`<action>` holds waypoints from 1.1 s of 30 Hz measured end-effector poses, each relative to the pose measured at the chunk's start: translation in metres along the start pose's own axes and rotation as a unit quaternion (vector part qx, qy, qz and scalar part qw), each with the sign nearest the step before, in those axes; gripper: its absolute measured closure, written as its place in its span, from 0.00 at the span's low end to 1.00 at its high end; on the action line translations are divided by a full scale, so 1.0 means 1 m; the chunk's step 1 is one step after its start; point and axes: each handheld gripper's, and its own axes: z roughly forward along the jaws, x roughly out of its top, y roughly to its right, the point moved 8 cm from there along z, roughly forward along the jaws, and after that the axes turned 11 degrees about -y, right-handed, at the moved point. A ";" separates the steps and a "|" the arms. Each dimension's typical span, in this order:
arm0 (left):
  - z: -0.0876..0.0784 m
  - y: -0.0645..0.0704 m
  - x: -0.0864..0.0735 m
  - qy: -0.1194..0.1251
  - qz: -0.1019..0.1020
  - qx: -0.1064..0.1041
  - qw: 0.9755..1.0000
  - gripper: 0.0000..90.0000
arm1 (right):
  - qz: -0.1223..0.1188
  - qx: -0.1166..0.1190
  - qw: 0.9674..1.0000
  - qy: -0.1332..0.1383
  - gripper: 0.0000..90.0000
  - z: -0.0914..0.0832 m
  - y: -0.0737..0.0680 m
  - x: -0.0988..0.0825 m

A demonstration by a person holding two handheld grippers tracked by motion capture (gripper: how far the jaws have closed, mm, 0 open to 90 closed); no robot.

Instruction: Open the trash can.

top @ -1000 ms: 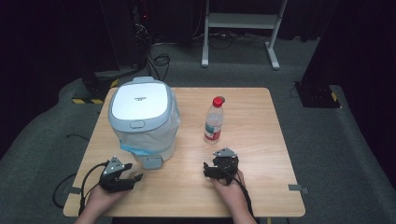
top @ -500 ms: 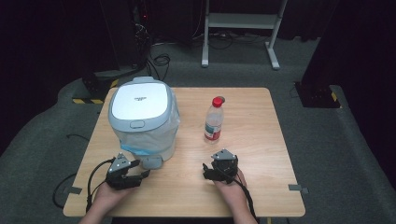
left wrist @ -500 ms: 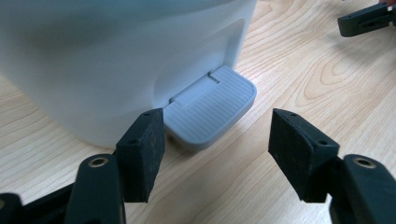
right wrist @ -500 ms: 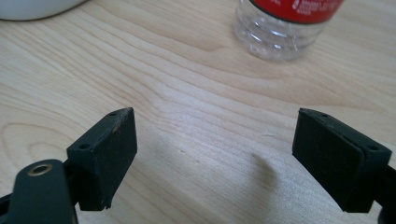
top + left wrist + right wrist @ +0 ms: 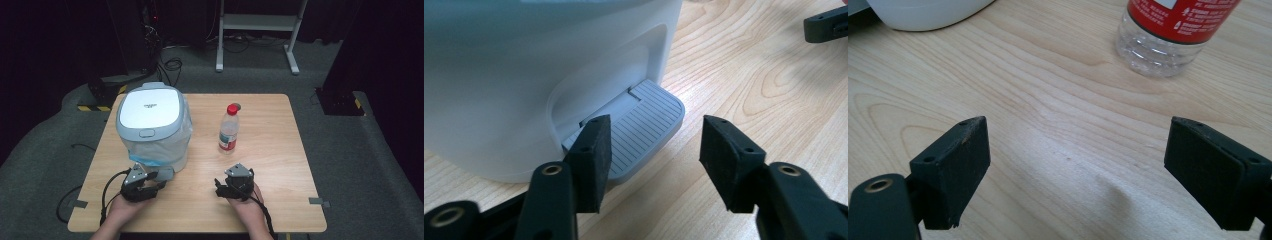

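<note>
One wooden table (image 5: 280, 145), one white and grey pedal bin (image 5: 152, 125) on its left half, one clear water bottle (image 5: 229, 129) with a red cap and red label standing upright near the middle, and two grippers at the near edge, so not much going on. Left gripper (image 5: 150, 186) has its jaws partly spread, sitting just in front of the bin's grey foot pedal (image 5: 644, 130), one jaw over the pedal's edge. Compared to half a second ago it's slid right, closer to the pedal. Right gripper (image 5: 226, 186) is spread wide over bare wood, bottle a bit farther off, and it's basically stayed put.
</note>
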 end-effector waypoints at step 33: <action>0.012 -0.007 0.009 0.027 -0.028 0.002 0.999 0.72 | 0.019 0.032 0.999 0.001 0.13 -0.005 -0.003 0.001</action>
